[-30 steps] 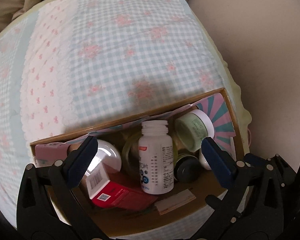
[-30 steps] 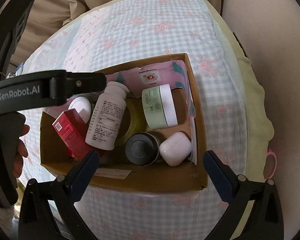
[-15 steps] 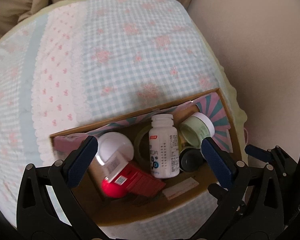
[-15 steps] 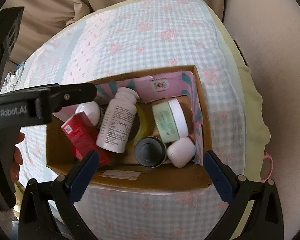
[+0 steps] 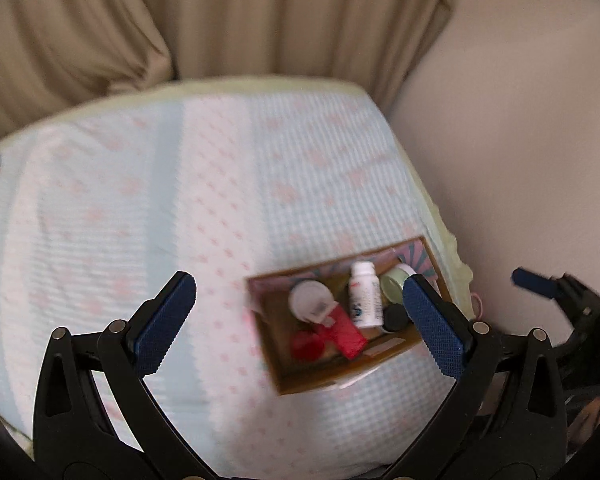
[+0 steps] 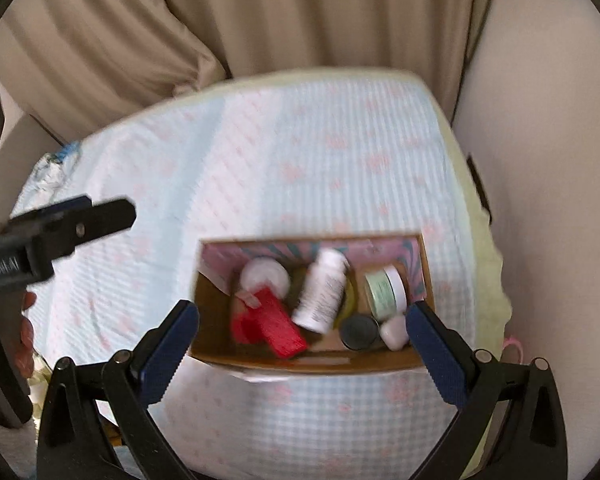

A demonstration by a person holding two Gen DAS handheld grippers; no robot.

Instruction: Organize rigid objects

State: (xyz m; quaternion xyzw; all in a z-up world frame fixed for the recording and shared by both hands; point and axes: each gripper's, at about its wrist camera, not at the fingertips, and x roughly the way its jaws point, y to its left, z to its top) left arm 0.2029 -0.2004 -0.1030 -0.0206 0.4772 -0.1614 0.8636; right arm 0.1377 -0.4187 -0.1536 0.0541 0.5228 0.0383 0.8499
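Note:
A cardboard box (image 6: 216, 320) (image 5: 278, 360) sits on the checked, flowered tablecloth near its right edge. It holds a white pill bottle (image 6: 322, 290) (image 5: 365, 296), a red carton (image 6: 276, 326) (image 5: 342, 332), a white round lid (image 6: 265, 276) (image 5: 310, 300), a green jar (image 6: 384, 292), a black cap (image 6: 358, 332) and a small white case (image 6: 394, 332). My right gripper (image 6: 300, 356) is open and empty, high above the box's near edge. My left gripper (image 5: 300, 320) is open and empty, high above and left of the box. Both views are blurred.
The cloth-covered table (image 6: 260, 160) (image 5: 140, 200) stretches left of the box. Beige curtains (image 6: 300, 12) hang behind it and a pale wall (image 6: 548, 200) stands to the right. The left gripper and the hand holding it show at the right view's left edge (image 6: 60, 224).
Both grippers have pulled up and back from the box, so it looks much smaller. The curtains have come into view. The box's contents stay put.

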